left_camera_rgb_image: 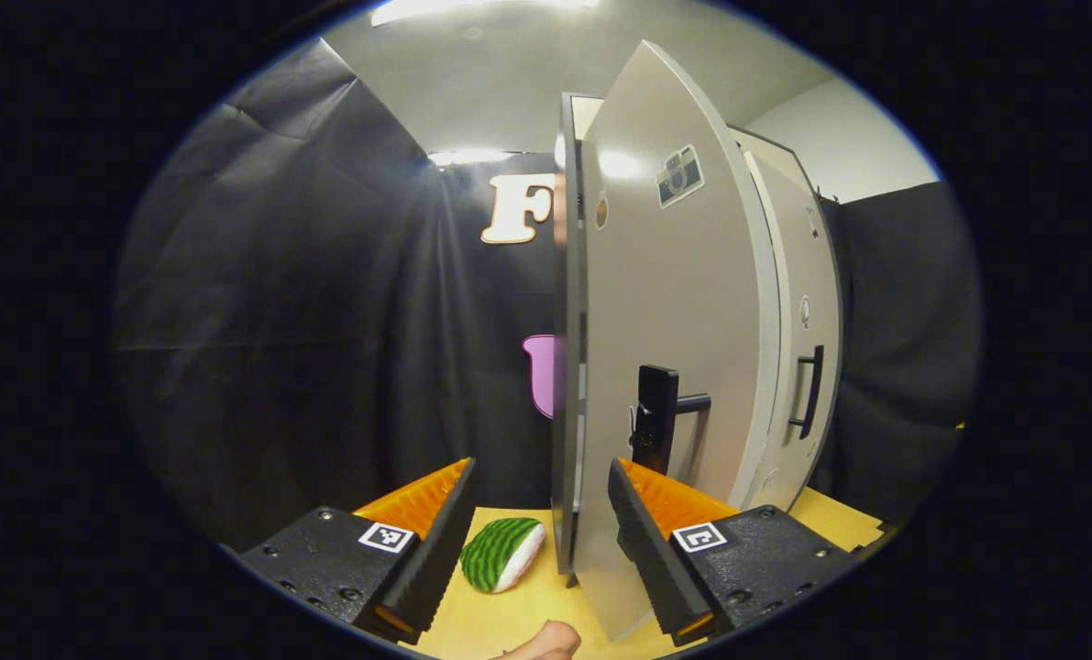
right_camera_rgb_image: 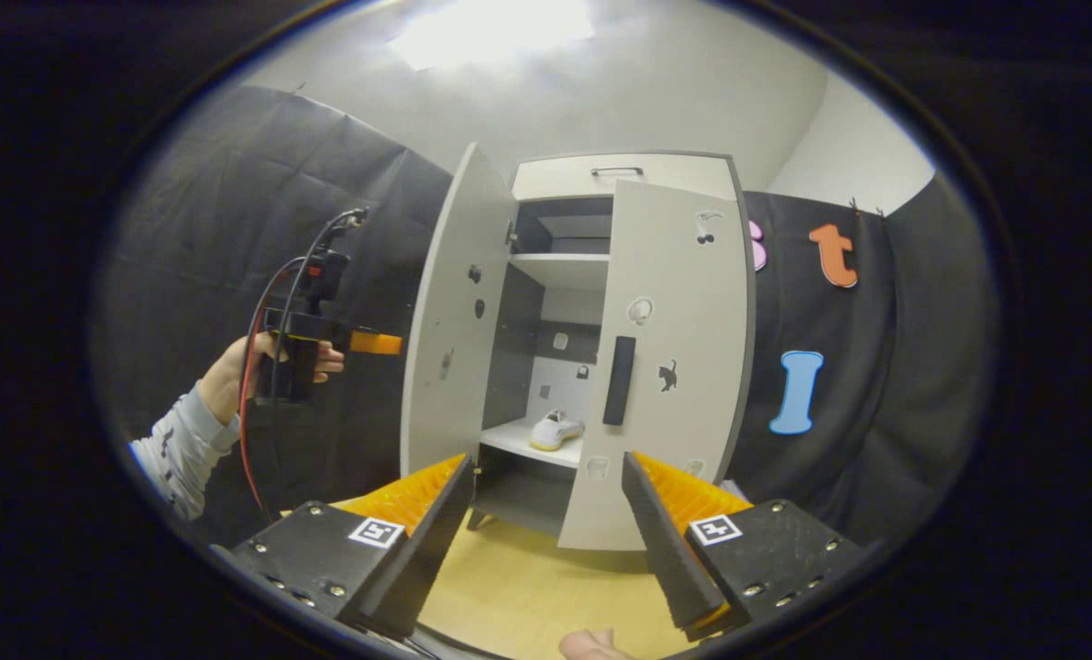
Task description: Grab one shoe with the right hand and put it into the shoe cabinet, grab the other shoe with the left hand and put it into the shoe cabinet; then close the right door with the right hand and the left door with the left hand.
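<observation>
Booth floor (right_camera_rgb_image: pixel 527 587) is lying bare under my spread, empty right gripper (right_camera_rgb_image: pixel 546 522) | shoe (right_camera_rgb_image: pixel 557 429) is sitting on cabinet (right_camera_rgb_image: pixel 564 275) shelf | I'm holding spread left gripper (left_camera_rgb_image: pixel 541 527) near left door (left_camera_rgb_image: pixel 665 348) edge: light, stiff panel, best pushed near handle (left_camera_rgb_image: pixel 660 417).

The left gripper (left_camera_rgb_image: pixel 541 541), jaws apart, faces the left door's (left_camera_rgb_image: pixel 665 302) edge; a watermelon-slice toy (left_camera_rgb_image: pixel 501 554) lies below
</observation>
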